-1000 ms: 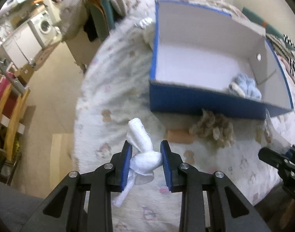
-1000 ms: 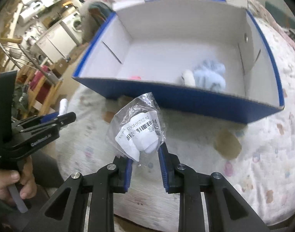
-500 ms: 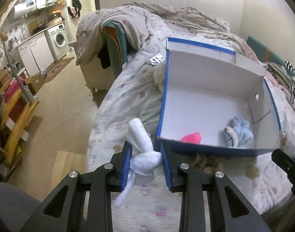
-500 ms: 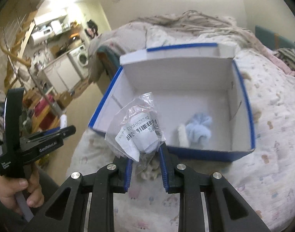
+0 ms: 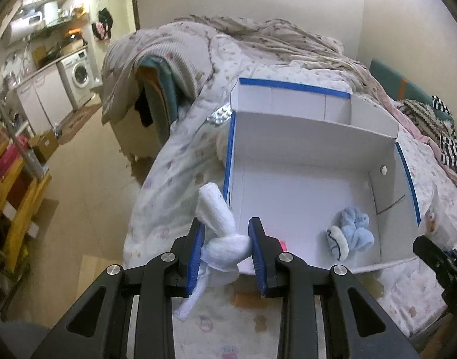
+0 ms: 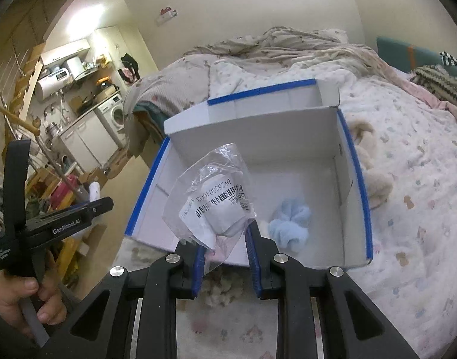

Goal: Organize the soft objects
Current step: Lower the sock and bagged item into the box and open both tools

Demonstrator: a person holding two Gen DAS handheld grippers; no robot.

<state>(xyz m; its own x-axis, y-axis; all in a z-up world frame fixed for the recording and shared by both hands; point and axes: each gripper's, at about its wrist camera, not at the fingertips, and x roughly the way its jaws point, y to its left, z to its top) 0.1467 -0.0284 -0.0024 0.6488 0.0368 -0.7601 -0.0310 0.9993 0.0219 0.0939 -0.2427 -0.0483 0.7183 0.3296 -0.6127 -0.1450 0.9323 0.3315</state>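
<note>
The left gripper [image 5: 227, 246] is clamped on a knotted white cloth roll [image 5: 221, 233], whose free end sticks up past the blue pads while a loose tail hangs below. It hangs over the near-left corner of the open white cardboard box with blue outer walls [image 5: 303, 155], which sits on the pale patterned quilt [image 5: 174, 173] of the bed. The right gripper [image 6: 224, 249] pinches a clear plastic bag holding a white folded item and a barcode label [image 6: 216, 206], held above the box's near wall.

Inside the box lie a fluffy light-blue sock bundle [image 5: 351, 236] near the right wall and a small pink item [image 5: 283, 244], mostly hidden behind the left gripper's right finger. In the right wrist view the plastic bag blocks much of the box floor. A beige fluffy item [image 6: 218, 291] lies on the quilt just outside the near wall, below the right gripper's fingers, and another cream fluffy piece [image 6: 375, 176] rests against the box's right wall. A silver blister pack [image 5: 219, 115] lies beside the far-left corner. Beyond the bed, draped clothes [image 5: 156, 68] hang near a white washing machine [image 5: 78, 74].
</note>
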